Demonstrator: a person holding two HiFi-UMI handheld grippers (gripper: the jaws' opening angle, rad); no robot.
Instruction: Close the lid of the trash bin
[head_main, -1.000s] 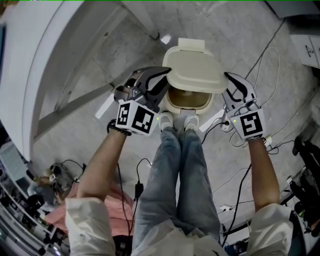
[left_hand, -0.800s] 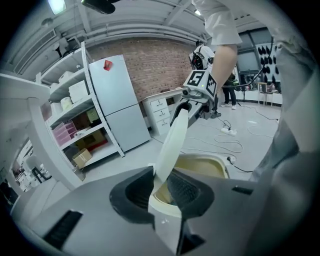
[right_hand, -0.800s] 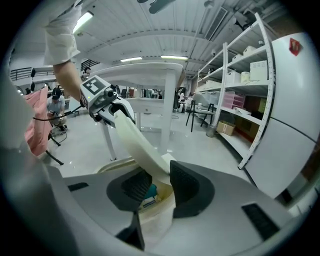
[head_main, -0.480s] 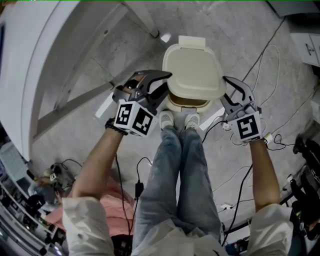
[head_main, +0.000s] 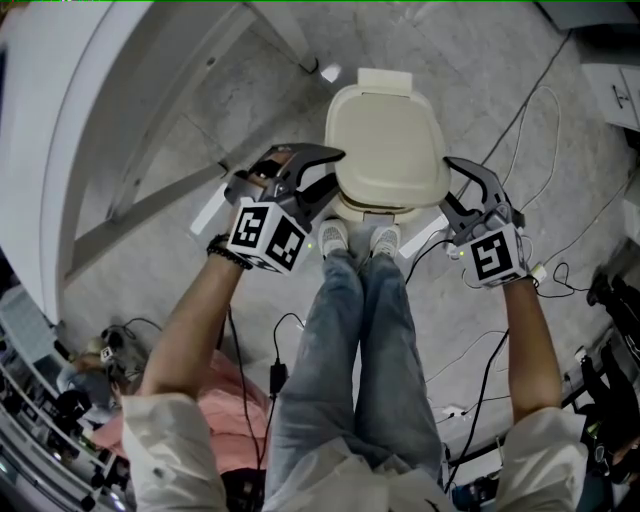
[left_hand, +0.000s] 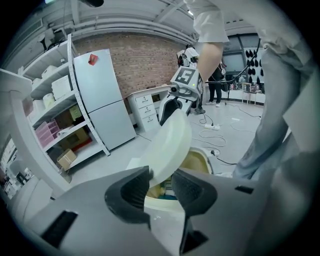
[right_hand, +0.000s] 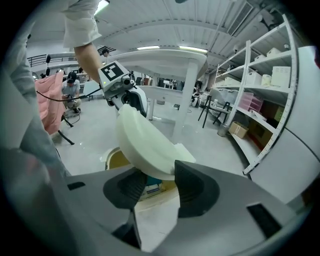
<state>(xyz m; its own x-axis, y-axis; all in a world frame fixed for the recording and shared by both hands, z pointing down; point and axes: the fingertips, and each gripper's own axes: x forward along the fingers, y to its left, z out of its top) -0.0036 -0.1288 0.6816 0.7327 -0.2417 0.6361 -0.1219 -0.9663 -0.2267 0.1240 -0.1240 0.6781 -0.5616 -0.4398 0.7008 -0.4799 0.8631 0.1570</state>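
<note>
Both left claw (head_main: 338, 168) and right claw (head_main: 447, 183) have just been opening, lid (head_main: 388, 140) rim loose between each; risk: unsupported lid drops, slams onto trash bin (head_main: 375, 210).

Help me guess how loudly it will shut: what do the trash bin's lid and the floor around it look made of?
Lid: probably moulded plastic, cream, smooth with a dull sheen. Its thin, rounded one-piece shell suggests that.
Floor: likely polished concrete or stone, grey and mottled, faintly glossy. Which of the two, the pictures leave open.
</note>
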